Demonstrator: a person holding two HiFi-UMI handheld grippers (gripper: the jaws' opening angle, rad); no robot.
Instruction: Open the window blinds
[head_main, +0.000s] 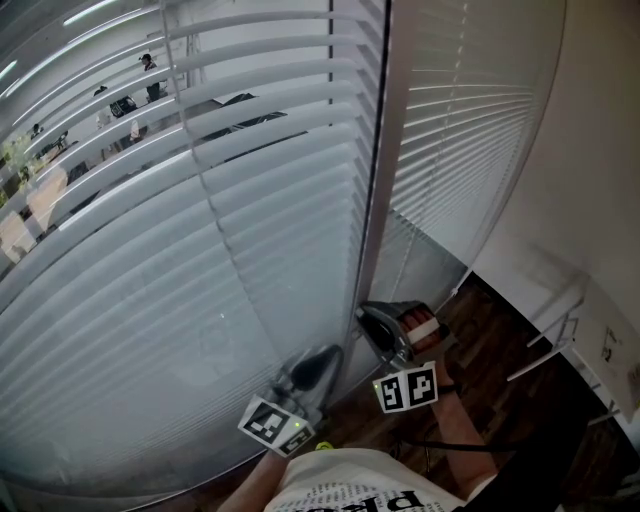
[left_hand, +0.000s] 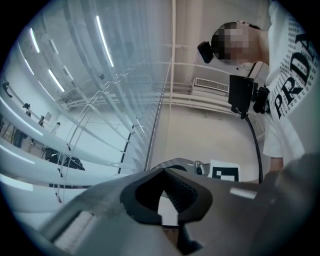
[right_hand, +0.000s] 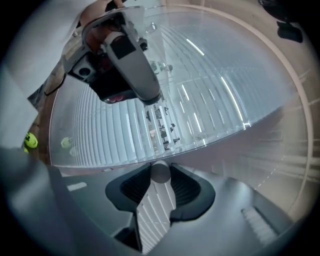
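White slatted blinds (head_main: 200, 250) cover the window, and their upper slats are tilted enough to show a room beyond. In the right gripper view the round end of a grey blind wand (right_hand: 160, 172) sits between the pads, which press on both of its sides. My right gripper (head_main: 375, 320) is beside the window post (head_main: 380, 180). My left gripper (head_main: 310, 365) hangs lower left of it, close to the blinds. Its jaws stand apart with nothing between them. It also shows in the right gripper view as the left gripper (right_hand: 150, 97).
A second blind (head_main: 460, 120) covers the pane right of the post. Dark wooden floor (head_main: 480, 340) lies below, with a white rail (head_main: 560, 340) by the right wall. A yellow-green ball (right_hand: 31, 141) lies on the floor. People (head_main: 120, 100) show through the slats.
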